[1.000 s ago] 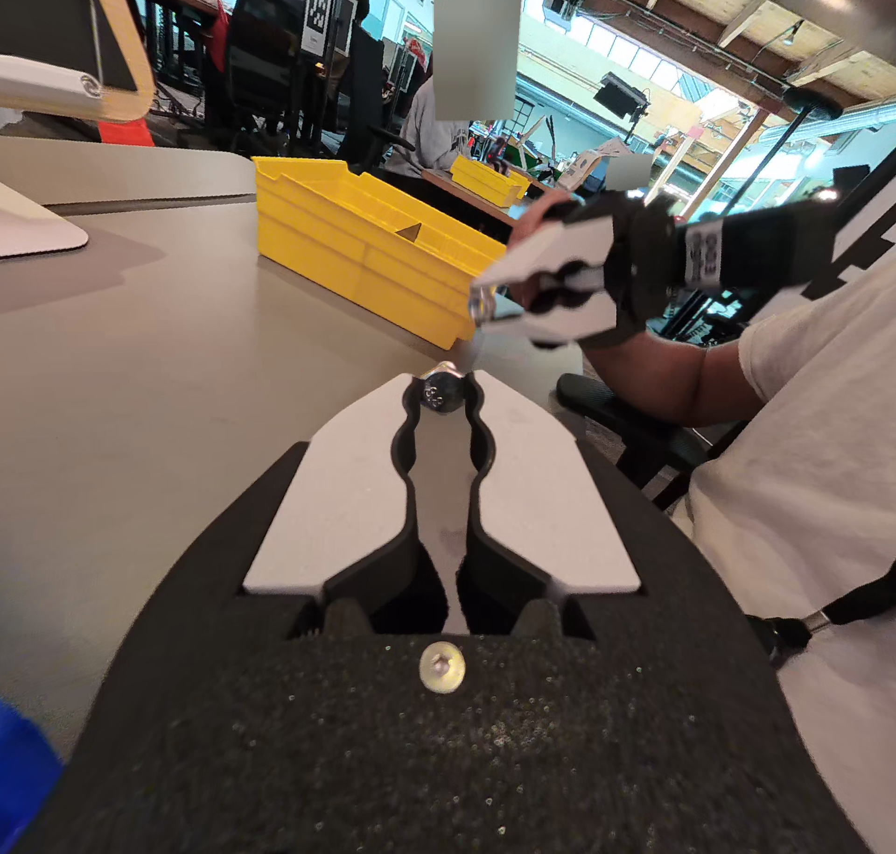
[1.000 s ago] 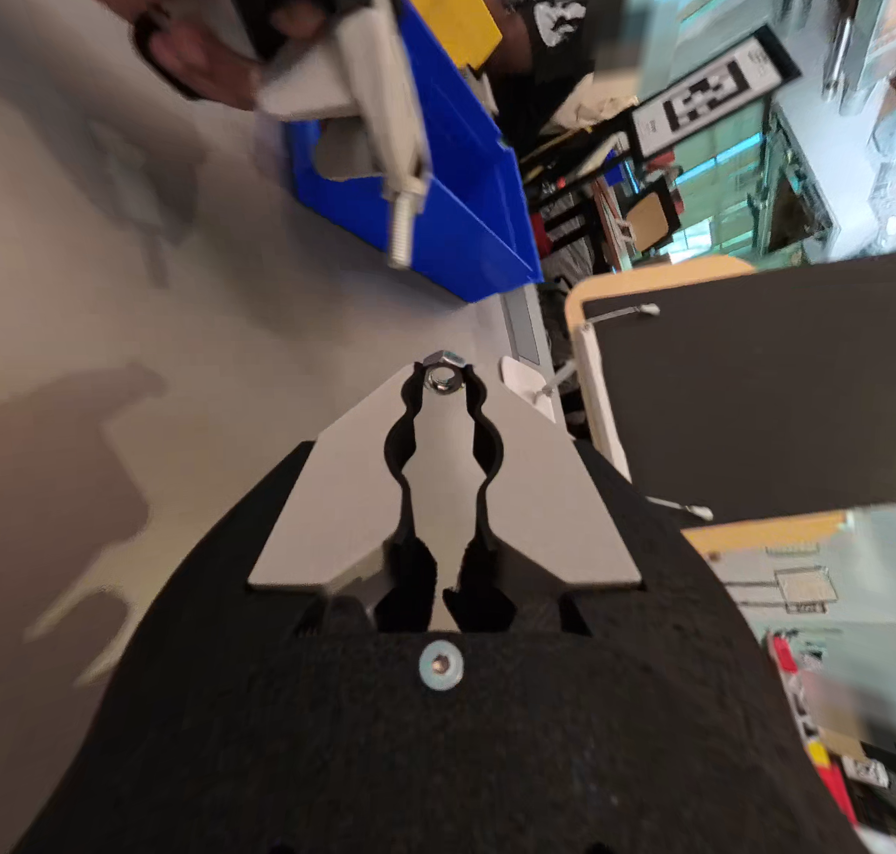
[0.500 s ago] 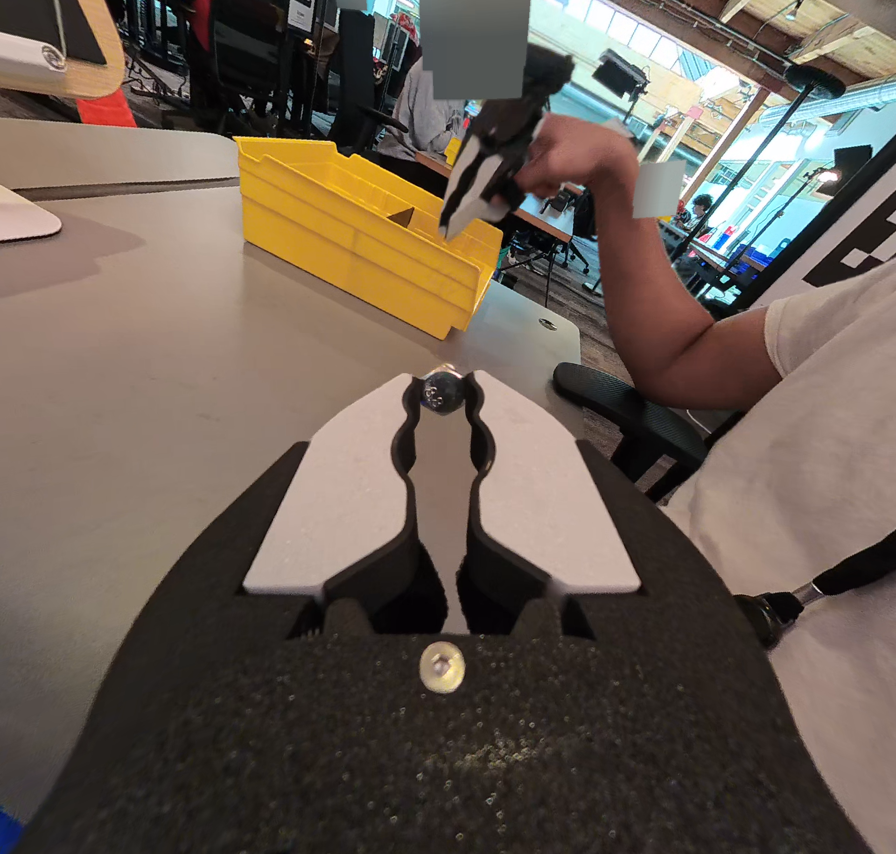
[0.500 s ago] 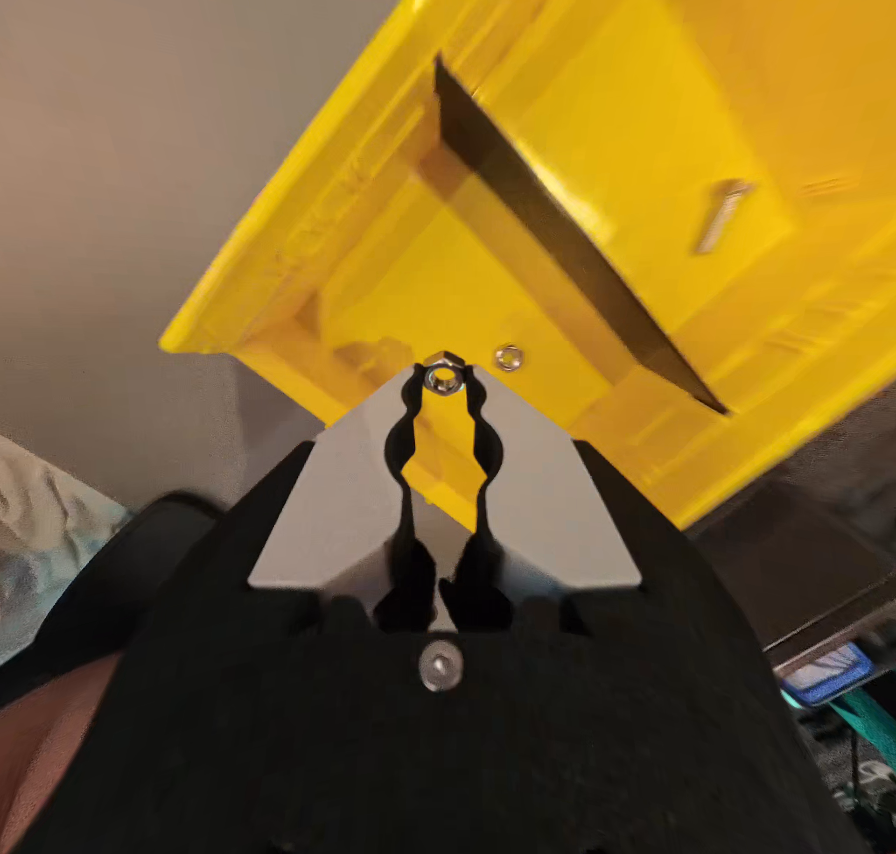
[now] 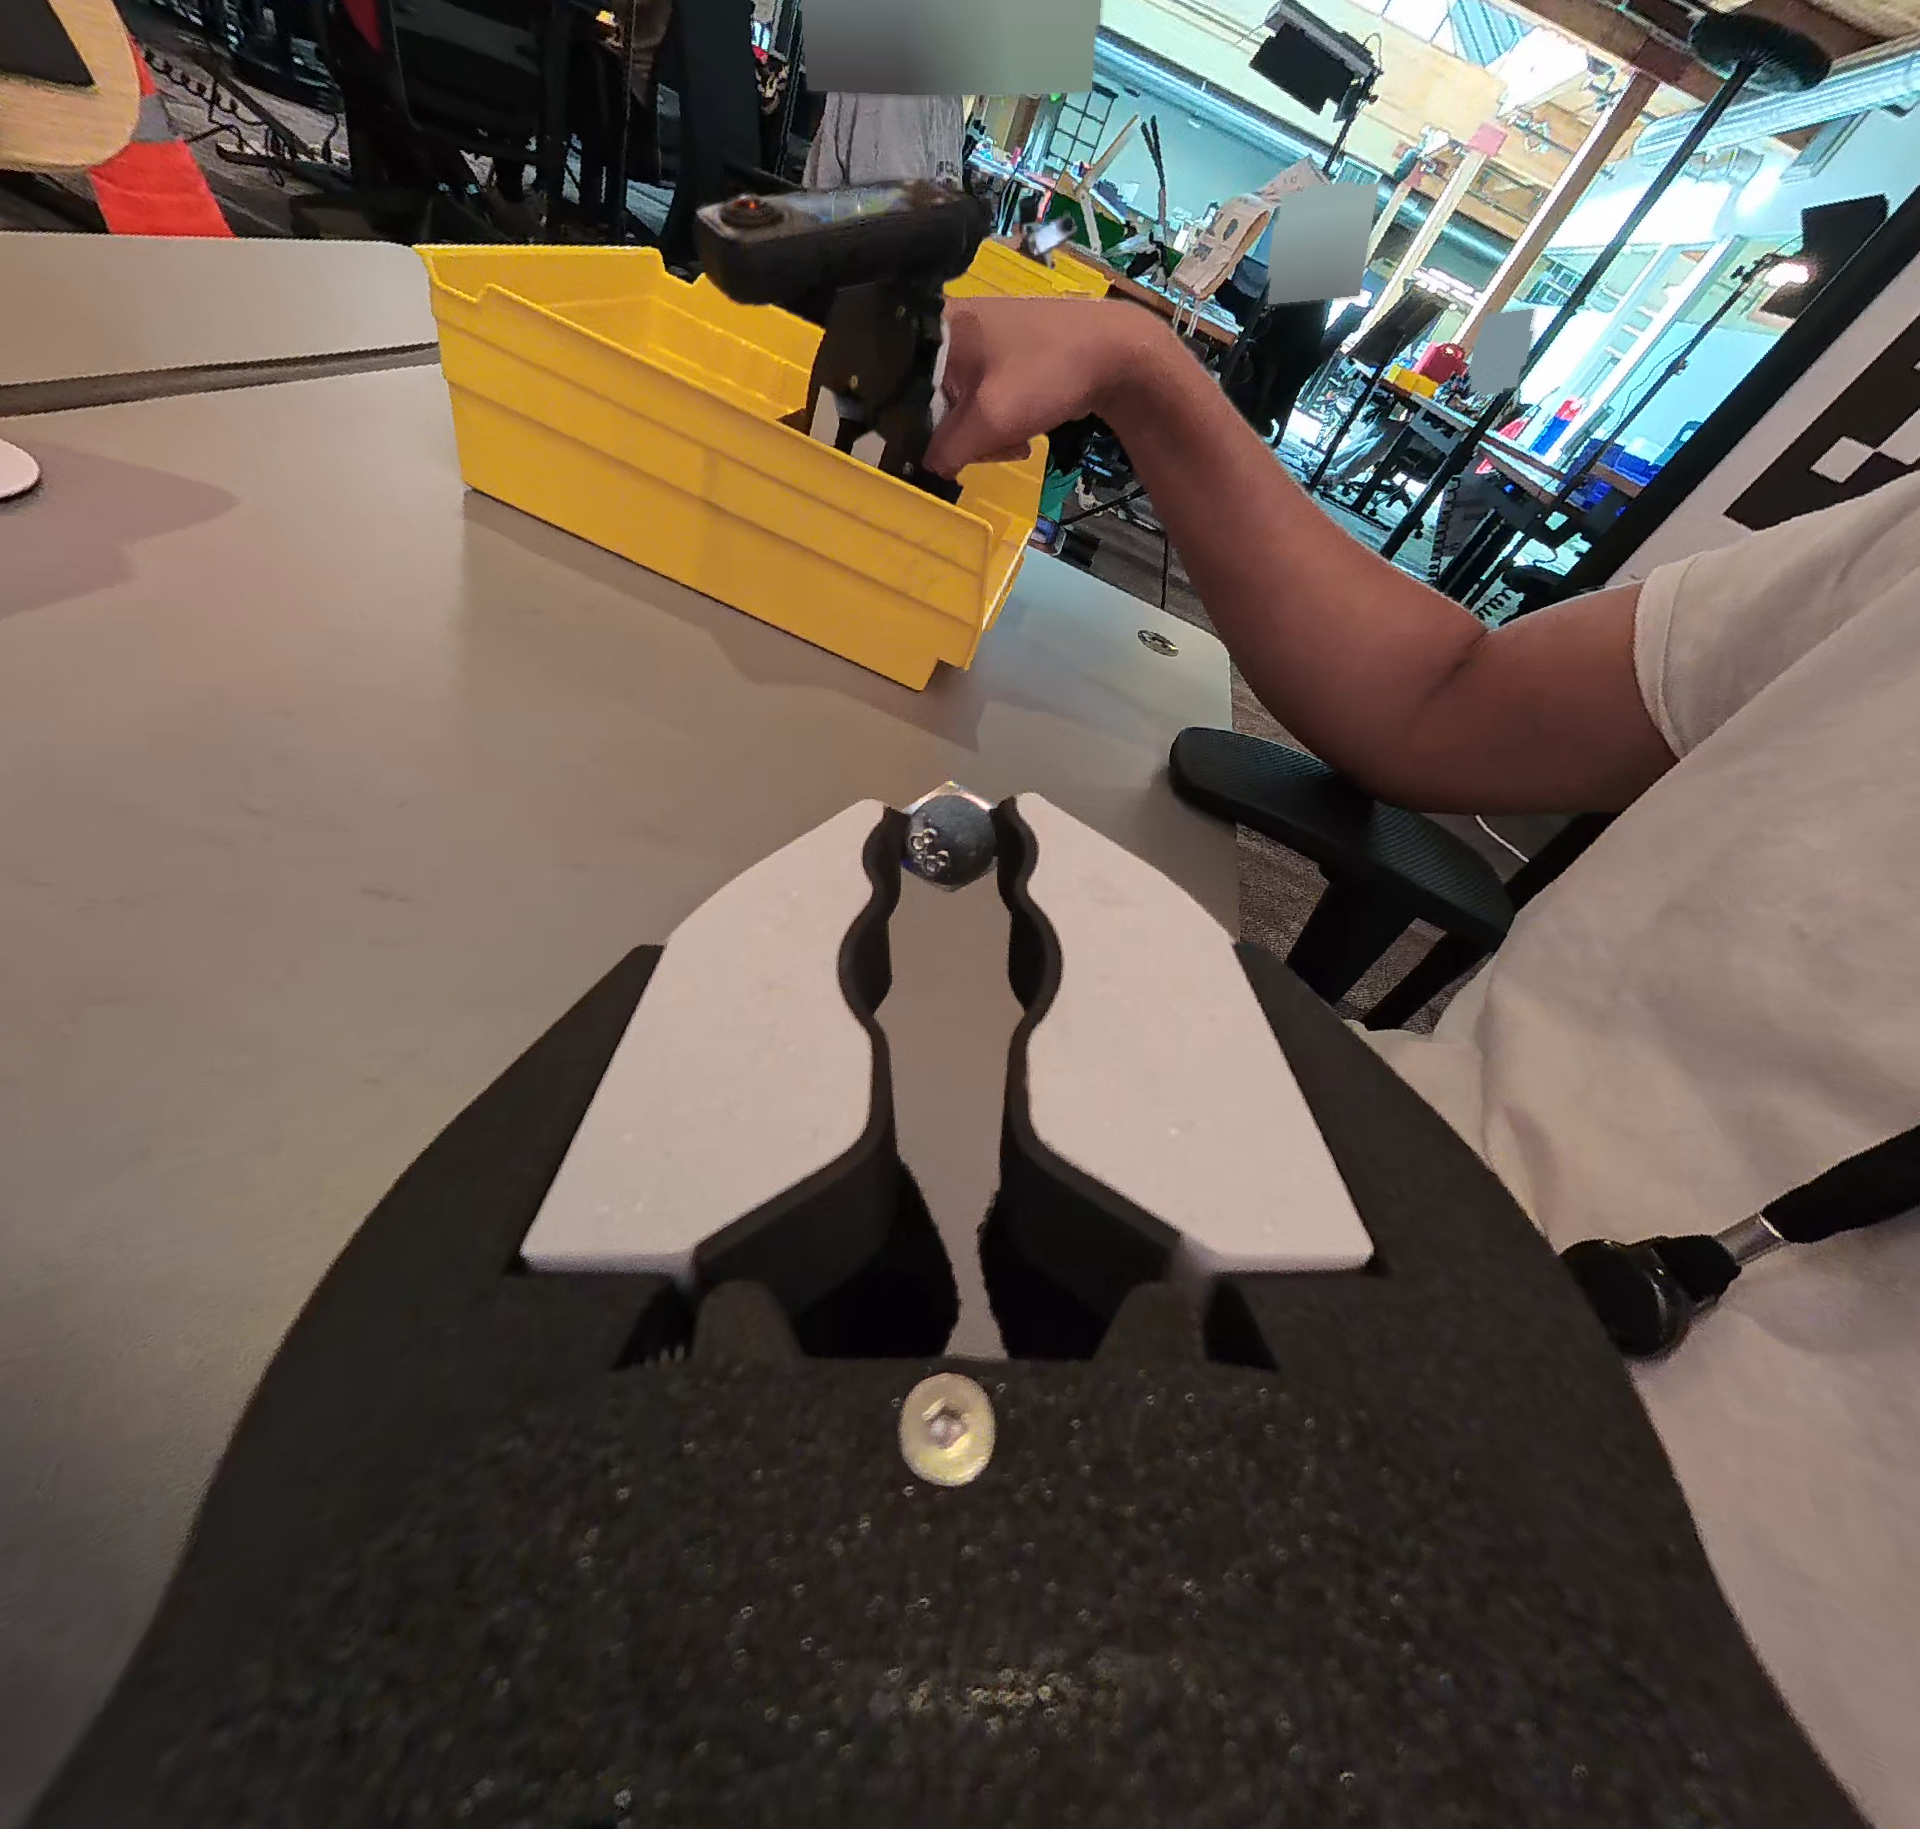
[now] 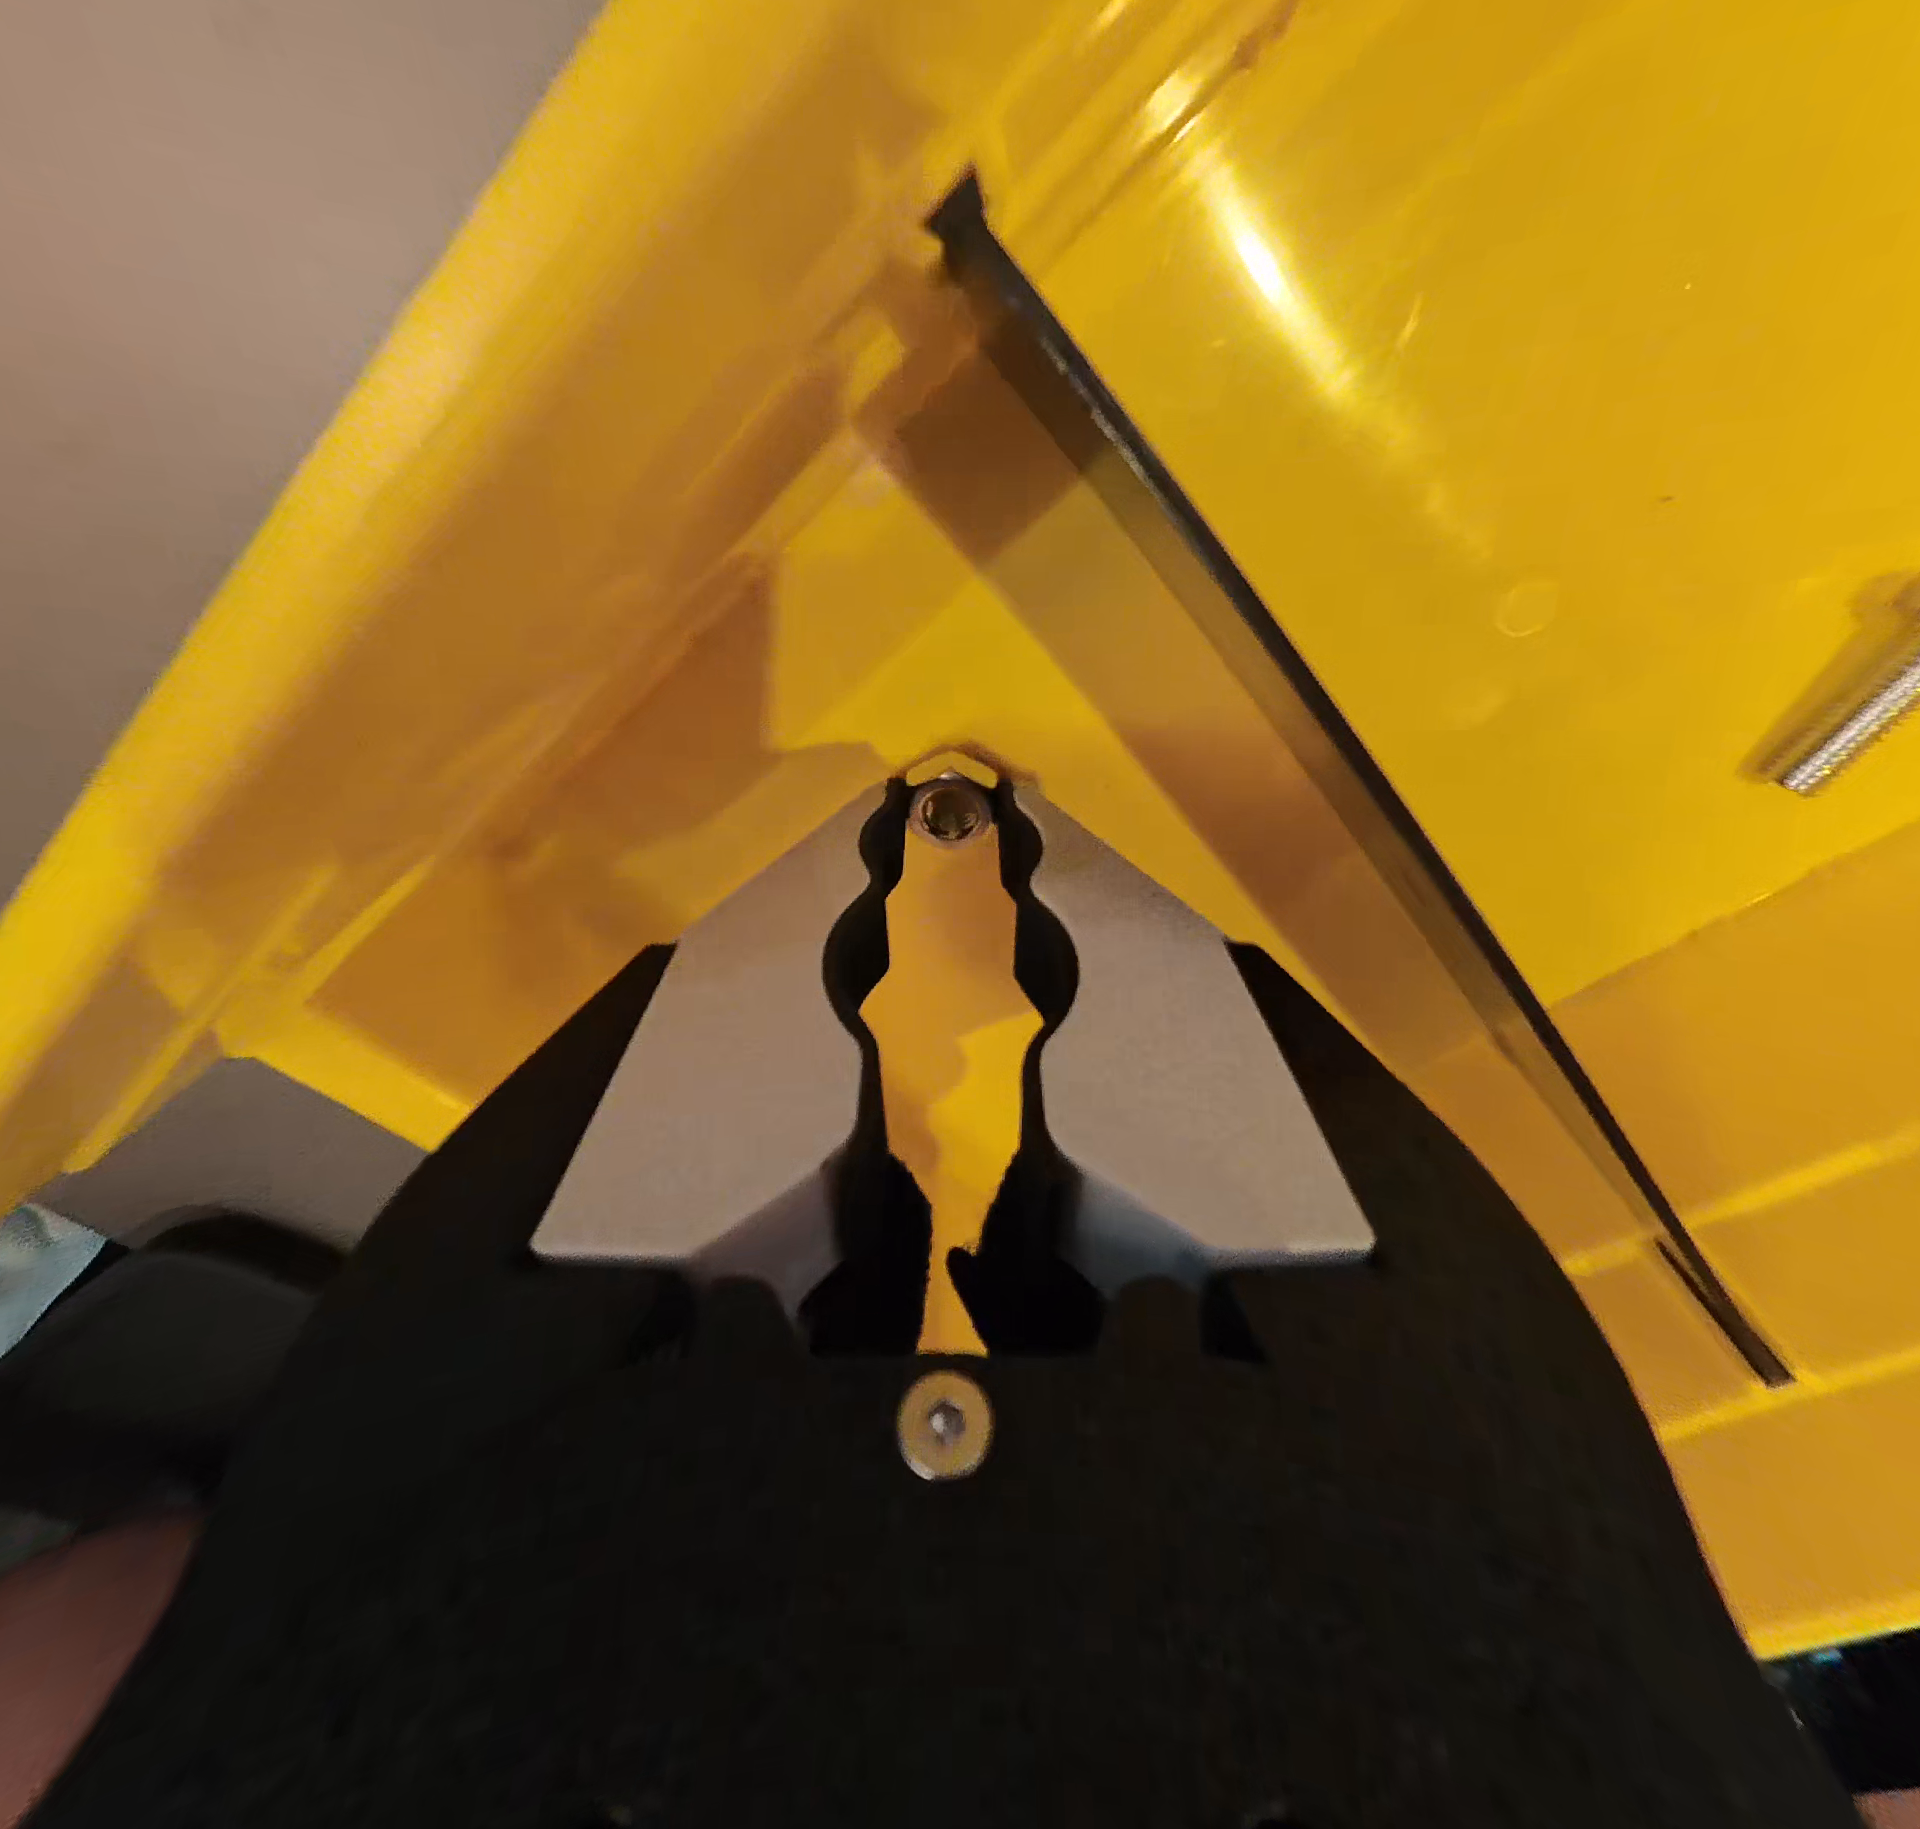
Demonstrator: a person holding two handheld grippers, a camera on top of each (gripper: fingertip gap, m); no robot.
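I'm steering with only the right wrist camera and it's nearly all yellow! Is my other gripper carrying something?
Observer: Yes. The left gripper pinches a silver hex-head metal bolt at its fingertips, head toward its camera.
Operator: Where is it?
Observer: Above the bare grey table, well short of the long yellow plastic bin.
Operator: Is the bin near the table's edge?
Observer: Yes, its closer end sits by the table's rounded corner, beside a black chair armrest.
Operator: How does my gripper look from there?
Observer: The right gripper dips into the bin's closer end, its fingertips hidden behind the wall.
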